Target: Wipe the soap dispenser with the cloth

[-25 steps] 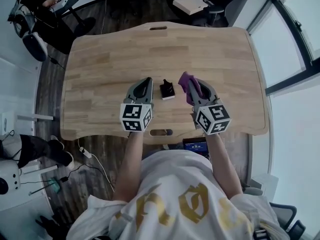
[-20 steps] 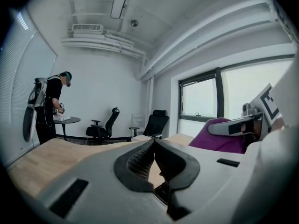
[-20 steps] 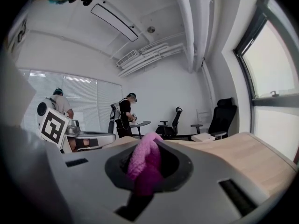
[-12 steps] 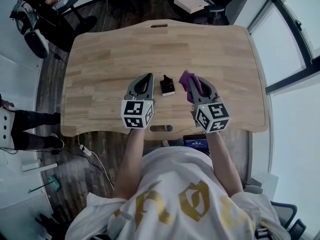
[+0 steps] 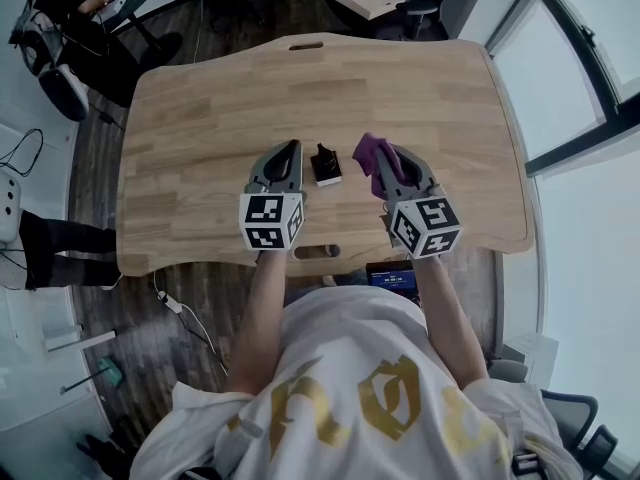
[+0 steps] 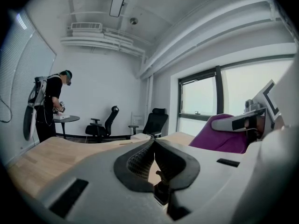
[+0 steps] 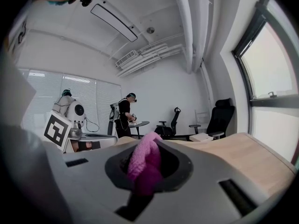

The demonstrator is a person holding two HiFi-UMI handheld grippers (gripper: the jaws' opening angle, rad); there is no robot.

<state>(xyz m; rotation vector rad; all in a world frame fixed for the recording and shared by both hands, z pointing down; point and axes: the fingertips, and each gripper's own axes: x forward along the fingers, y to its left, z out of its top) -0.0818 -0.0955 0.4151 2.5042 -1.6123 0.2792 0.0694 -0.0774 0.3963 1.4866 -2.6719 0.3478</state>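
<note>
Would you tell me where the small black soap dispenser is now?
In the head view the small black soap dispenser stands on the wooden table, between the left gripper and the purple cloth held by the right gripper.

Left hand-held gripper [image 6: 153, 143]: jaws closed, the dark ribbed pads meeting at the tips, nothing clamped between them. A small dark item [image 6: 161, 192] on a pale base shows through the opening below the pads; its identity cannot be determined. The wooden surface [image 6: 44, 157] extends to the left and far side. On the right, a purple cloth [image 6: 219, 135] is bunched against the right hand-held gripper [image 6: 245, 122], whose marker cube [image 6: 270, 94] sits at the frame edge. At far left, a person [image 6: 46, 107] stands at a small round table [image 6: 65, 119]. Two black office chairs [image 6: 106, 122] stand along the far wall, next to a window [image 6: 203, 101].
</note>
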